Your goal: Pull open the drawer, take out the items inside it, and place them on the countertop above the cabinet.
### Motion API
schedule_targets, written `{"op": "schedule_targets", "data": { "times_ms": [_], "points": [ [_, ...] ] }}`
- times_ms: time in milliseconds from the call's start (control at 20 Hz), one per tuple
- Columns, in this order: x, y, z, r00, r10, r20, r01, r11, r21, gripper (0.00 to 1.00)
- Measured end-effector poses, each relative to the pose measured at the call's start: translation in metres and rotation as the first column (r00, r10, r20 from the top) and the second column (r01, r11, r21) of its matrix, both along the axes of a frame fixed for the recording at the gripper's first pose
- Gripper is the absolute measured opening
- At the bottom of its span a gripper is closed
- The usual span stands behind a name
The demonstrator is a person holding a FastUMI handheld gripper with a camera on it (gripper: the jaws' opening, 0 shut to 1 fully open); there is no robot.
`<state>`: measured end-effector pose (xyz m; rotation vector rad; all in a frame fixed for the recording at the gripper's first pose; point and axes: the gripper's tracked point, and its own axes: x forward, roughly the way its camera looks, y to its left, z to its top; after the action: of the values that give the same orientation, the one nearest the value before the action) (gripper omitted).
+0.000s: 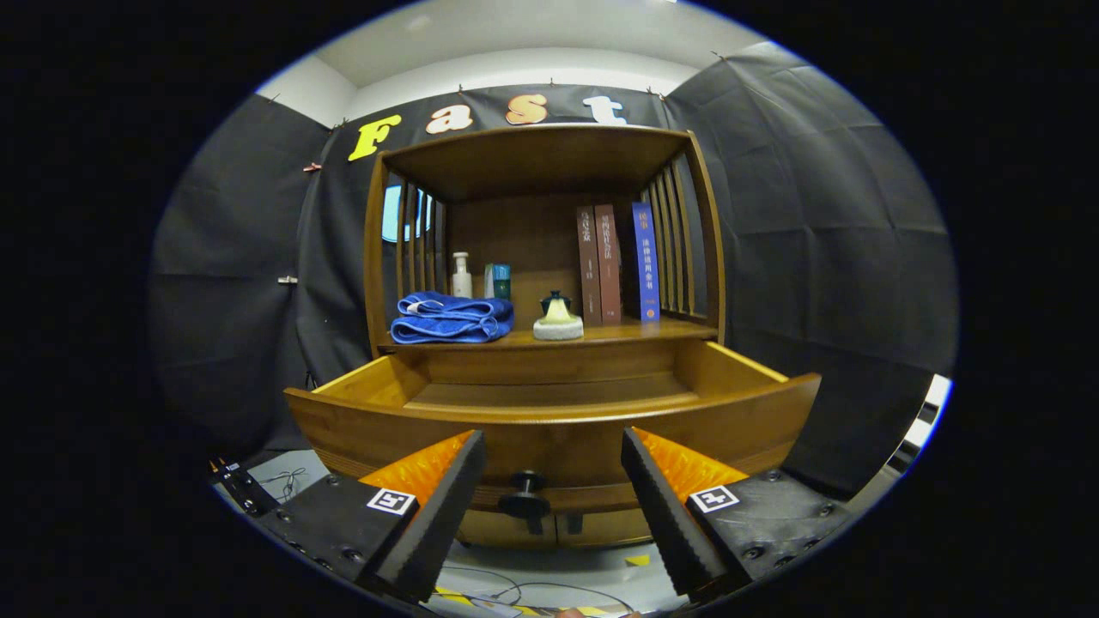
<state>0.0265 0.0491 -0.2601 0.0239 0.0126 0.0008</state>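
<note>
The wooden cabinet point(541, 257) stands with its drawer point(549, 412) pulled out, a folded blue towel point(451, 318) and small teapot point(558, 316) on the tabletop above, while the gripper point(554, 489) holds its jaws released, flanking the knob point(525, 498).

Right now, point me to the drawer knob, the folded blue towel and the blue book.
drawer knob point(525, 482): gripper view, on the knob's round face, between the open jaws.
folded blue towel point(451, 318): gripper view, middle of the stacked folds, on the countertop.
blue book point(646, 262): gripper view, middle of its spine.
</note>
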Motion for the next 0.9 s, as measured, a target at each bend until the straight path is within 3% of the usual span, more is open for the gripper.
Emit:
{"op": "schedule_targets", "data": {
  "times_ms": [500, 900],
  "points": [
    [0.03, 0.013, -0.034, 0.998, -0.005, -0.064, 0.004, 1.0, -0.016, 0.99],
    [0.037, 0.011, -0.031, 0.999, -0.03, -0.042, 0.03, 1.0, -0.008, 0.99]
  ]
}}
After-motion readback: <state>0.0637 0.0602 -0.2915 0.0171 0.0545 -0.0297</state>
